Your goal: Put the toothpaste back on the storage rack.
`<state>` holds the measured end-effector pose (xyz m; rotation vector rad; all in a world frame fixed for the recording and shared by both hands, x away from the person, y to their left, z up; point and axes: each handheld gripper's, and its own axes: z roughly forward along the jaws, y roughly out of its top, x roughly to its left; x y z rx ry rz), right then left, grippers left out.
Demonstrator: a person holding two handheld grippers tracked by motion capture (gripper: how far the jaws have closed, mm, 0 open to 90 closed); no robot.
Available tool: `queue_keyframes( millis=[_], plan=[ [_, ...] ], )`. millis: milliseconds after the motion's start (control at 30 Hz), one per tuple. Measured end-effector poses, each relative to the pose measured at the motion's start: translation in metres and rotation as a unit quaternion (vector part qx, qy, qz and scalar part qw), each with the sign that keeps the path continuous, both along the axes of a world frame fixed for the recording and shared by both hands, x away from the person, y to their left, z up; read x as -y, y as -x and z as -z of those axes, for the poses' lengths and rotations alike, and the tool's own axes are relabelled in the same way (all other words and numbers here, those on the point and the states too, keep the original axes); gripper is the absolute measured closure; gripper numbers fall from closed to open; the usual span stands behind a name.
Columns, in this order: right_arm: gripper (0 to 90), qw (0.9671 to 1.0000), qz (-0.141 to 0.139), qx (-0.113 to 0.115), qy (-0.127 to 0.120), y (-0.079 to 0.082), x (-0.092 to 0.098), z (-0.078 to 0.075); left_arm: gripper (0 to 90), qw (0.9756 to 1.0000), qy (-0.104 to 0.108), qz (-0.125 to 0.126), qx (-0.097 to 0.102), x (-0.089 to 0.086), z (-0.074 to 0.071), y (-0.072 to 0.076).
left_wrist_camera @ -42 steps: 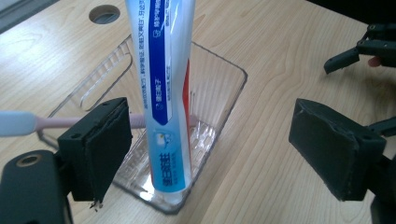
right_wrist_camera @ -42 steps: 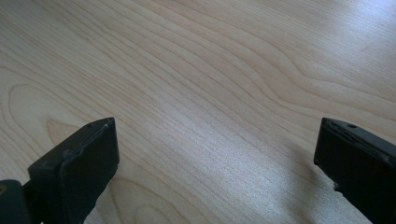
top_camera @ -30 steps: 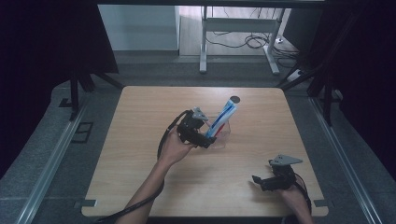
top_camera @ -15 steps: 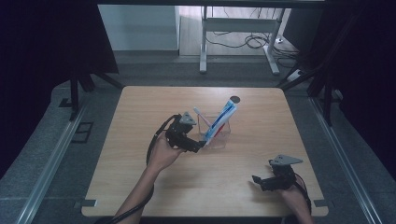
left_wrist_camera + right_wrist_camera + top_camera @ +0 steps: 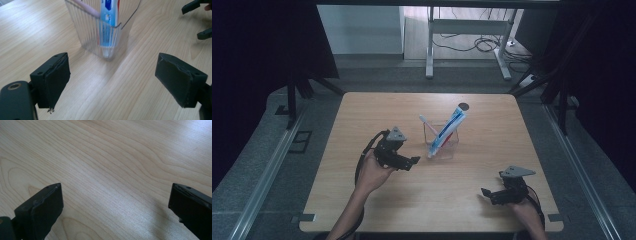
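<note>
A clear ribbed plastic cup (image 5: 443, 145) (image 5: 105, 32) stands mid-table. A blue, white and red toothpaste tube (image 5: 447, 132) (image 5: 108, 22) leans in it, with a pink toothbrush (image 5: 428, 126) (image 5: 86, 8) beside it. My left gripper (image 5: 411, 162) (image 5: 117, 82) is open just left of the cup, jaws pointing at it with nothing between them. At the front right of the table my right gripper (image 5: 487, 194) (image 5: 115, 212) rests low and open over bare wood; its jaws also appear far off in the left gripper view.
The wooden table (image 5: 362, 120) is bare around the cup. Beyond its far edge stand white desk legs (image 5: 430, 45) with cables (image 5: 477, 42) on the floor. Dark curtains hang on both sides. Metal rails (image 5: 272, 165) run along the floor.
My left gripper let go of the toothpaste tube and drew back left and toward the front edge. The tube now rests in the cup. The right gripper has not moved.
</note>
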<state>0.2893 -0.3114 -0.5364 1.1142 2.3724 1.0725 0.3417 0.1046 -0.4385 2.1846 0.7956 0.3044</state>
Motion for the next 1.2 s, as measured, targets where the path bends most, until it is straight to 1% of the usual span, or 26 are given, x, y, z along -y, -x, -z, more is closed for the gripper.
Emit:
queue_keyframes(
  millis=[33,133,333,400,467,533,700,733,800,900,1100,1200],
  plan=[
    [0.0,1.0,0.0,0.0,0.0,0.0,0.0,0.0,12.7,1.0,0.002,-0.003,0.0,-0.002,0.001,0.002],
    [0.0,1.0,0.0,0.0,0.0,0.0,-0.001,0.0,12.7,1.0,-0.001,-0.007,0.001,-0.01,0.006,0.007],
    [0.0,1.0,0.001,-0.001,0.001,0.001,-0.002,0.0,12.7,0.9998,-0.005,-0.02,-0.005,-0.024,0.02,0.017],
    [0.0,1.0,-0.001,-0.001,0.002,0.001,-0.002,0.0,12.7,0.9997,-0.006,-0.022,-0.004,-0.029,0.025,0.02],
    [0.0,1.0,-0.002,-0.002,0.001,0.001,-0.003,0.0,12.7,0.9997,-0.003,-0.024,-0.001,-0.033,0.031,0.024],
    [0.0,1.0,-0.002,-0.002,0.001,0.001,-0.003,0.0,12.7,0.9996,-0.006,-0.027,0.002,-0.037,0.037,0.027],
    [0.0,1.0,-0.004,-0.003,0.003,0.001,-0.005,0.001,12.8,0.9993,-0.001,-0.036,-0.008,-0.046,0.054,0.032],
    [0.0,1.0,-0.004,-0.004,0.003,0.001,-0.005,0.001,12.7,0.9992,-0.003,-0.037,-0.01,-0.047,0.057,0.033],
    [0.0,1.0,-0.005,-0.004,0.003,0.001,-0.005,0.001,12.8,0.999,-0.015,-0.04,-0.01,-0.049,0.06,0.033],
    [0.0,1.0,-0.005,-0.005,0.003,0.001,-0.005,0.001,12.8,0.9988,-0.013,-0.044,-0.017,-0.051,0.066,0.034],
    [0.0,0.9999,-0.01,-0.003,0.005,0.001,-0.006,0.001,12.8,0.998,-0.026,-0.049,-0.028,-0.049,0.078,0.036],
    [0.0,0.9999,-0.011,-0.004,0.006,0.001,-0.006,0.002,12.8,0.9972,-0.042,-0.054,-0.029,-0.046,0.083,0.037]
  ],
)
